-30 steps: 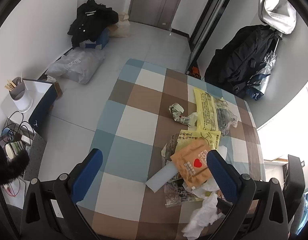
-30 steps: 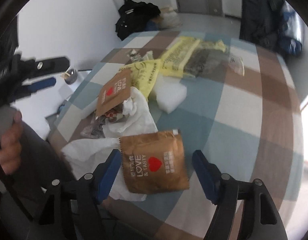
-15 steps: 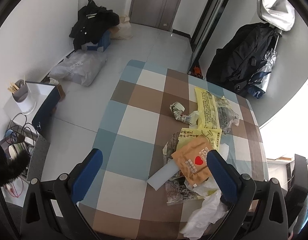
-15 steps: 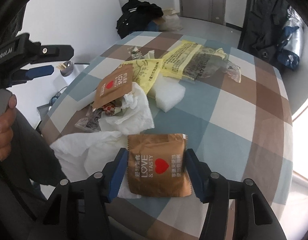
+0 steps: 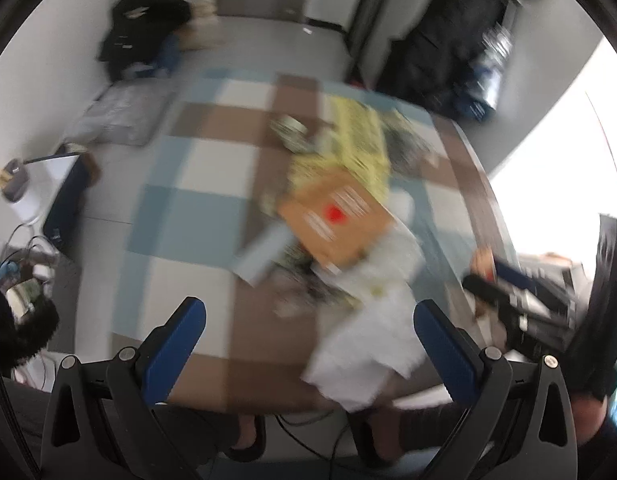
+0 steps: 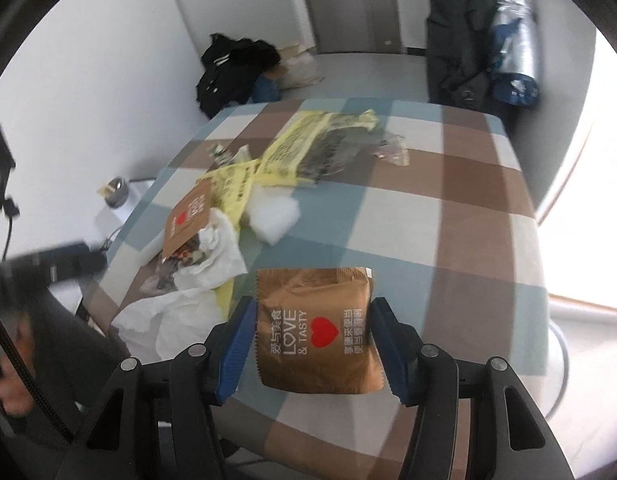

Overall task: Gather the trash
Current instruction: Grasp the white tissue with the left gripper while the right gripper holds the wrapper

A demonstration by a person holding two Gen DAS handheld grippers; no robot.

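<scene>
Trash lies on a checked tablecloth (image 6: 448, 216). My right gripper (image 6: 314, 322) is shut on a brown "LOVE & TASTY" wrapper (image 6: 316, 328), its blue pads against both side edges, held just above the near table edge. A second brown wrapper (image 6: 188, 216), white tissues (image 6: 212, 256), a white foam piece (image 6: 274, 214) and a yellow plastic bag (image 6: 300, 148) lie beyond. My left gripper (image 5: 308, 332) is open and empty above the near edge; its view is blurred. The second brown wrapper (image 5: 336, 216) and tissues (image 5: 372, 320) show ahead of it.
Black clothes (image 6: 236, 68) and bags lie on the floor past the table. A dark coat and folded umbrella (image 6: 512, 52) hang at the far right. A small stand with a cup (image 5: 16, 184) is left of the table. The right gripper (image 5: 508, 300) shows at the left view's right edge.
My right gripper has closed on the near brown wrapper and lifted it slightly. My left gripper has swung fast toward the trash pile, blurring its view.
</scene>
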